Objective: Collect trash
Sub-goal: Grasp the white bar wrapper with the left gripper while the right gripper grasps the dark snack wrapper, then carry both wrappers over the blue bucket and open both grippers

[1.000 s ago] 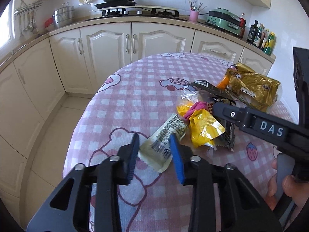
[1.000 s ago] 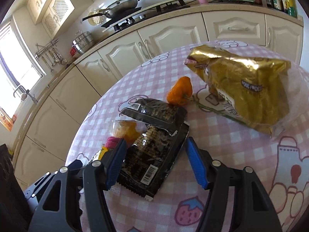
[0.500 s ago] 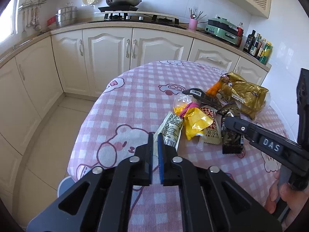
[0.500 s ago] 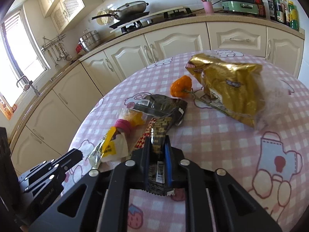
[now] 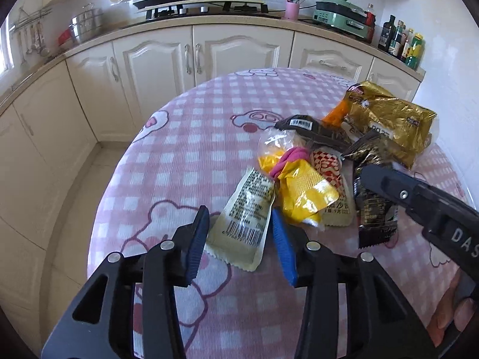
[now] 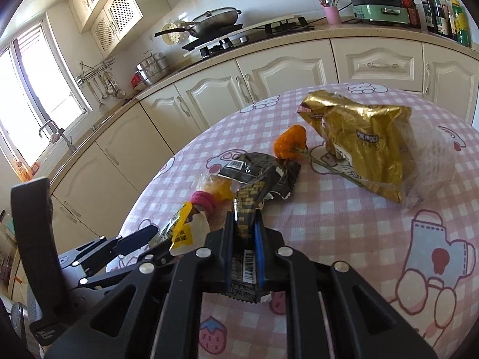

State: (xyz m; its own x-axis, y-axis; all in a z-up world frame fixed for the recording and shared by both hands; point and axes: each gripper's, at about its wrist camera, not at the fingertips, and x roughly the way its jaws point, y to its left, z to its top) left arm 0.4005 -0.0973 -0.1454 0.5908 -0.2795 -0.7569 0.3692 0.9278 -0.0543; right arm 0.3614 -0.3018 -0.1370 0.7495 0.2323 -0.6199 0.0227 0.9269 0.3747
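Trash lies in a heap on the pink checked tablecloth. My left gripper is open, its blue pads on either side of a pale cream sachet with a barcode. Beside it lie a yellow wrapper, a pink band and a red-checked sachet. My right gripper is shut on a black-and-gold wrapper, also seen in the left wrist view. Further back lie a second black wrapper, an orange lump and a gold bag.
Cream kitchen cabinets curve round behind the table, with a hob, a pan, a pink cup and bottles on the counter. The table edge drops to a tiled floor on the left. A sink and a window show at the left of the right wrist view.
My left gripper was shut half a second ago and is now open around the cream sachet. My right gripper closed on the black-and-gold wrapper and still holds it.
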